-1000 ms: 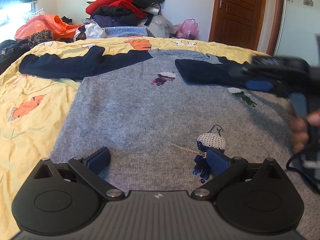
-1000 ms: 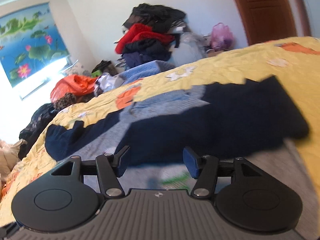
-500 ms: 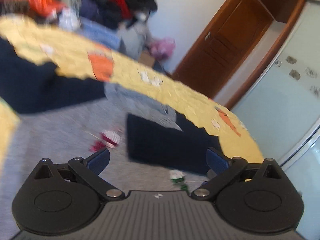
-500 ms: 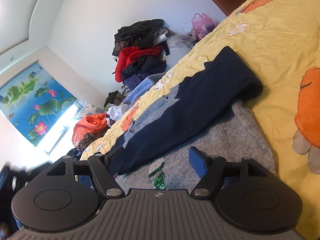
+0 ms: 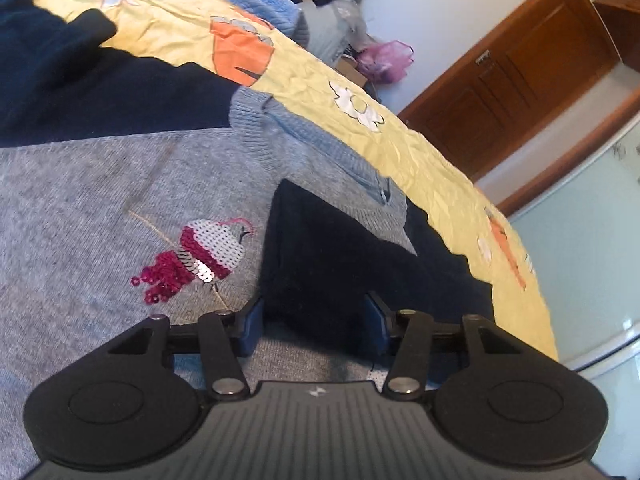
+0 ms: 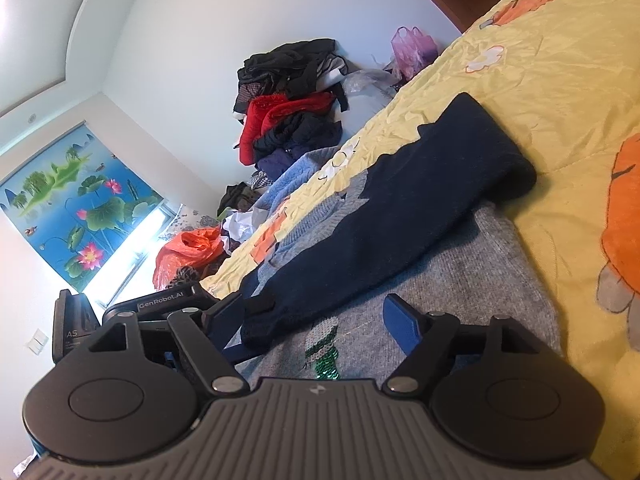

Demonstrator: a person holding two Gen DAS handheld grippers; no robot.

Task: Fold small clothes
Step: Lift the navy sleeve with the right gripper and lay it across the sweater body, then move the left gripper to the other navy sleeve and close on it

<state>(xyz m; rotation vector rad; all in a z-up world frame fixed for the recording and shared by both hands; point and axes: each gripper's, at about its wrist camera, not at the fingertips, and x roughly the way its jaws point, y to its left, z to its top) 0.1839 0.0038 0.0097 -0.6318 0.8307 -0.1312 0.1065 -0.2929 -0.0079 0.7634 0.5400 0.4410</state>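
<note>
Lying flat on the bed, the grey sweater (image 5: 100, 208) spreads across the yellow quilt (image 5: 420, 160), its ribbed neckline toward the far edge. Its right navy sleeve (image 5: 340, 264) is folded inward over the chest, the cuff end resting on the grey knit just beside a sequin bird in red and white (image 5: 196, 260). The other navy sleeve (image 5: 100, 96) stretches out to the side, onto the quilt.

From the right wrist view, the folded sleeve (image 6: 400, 224) runs diagonally across the grey body (image 6: 472, 272), and a green sequin patch (image 6: 324, 356) shows just below its cuff.

The left gripper (image 5: 314, 322) sits low over the cuff end of the folded sleeve, jaws partly open, with the dark fabric lying between the blue pads (whether the pads touch the cloth I cannot tell). The right gripper (image 6: 320, 316) hovers near the sweater with its jaws spread wide and nothing held; the left gripper's black body (image 6: 168, 304) appears beside its left finger, close against the sleeve cuff.

Beyond the bed, a heap of clothes (image 6: 292, 92) in black, red and navy rises against the white wall, with an orange plastic bag (image 6: 188, 252) and a pink bag (image 6: 412, 48) nearby. A lotus-print blind (image 6: 76, 208) covers the window, and a brown wooden door (image 5: 516, 76) stands at the far side.
</note>
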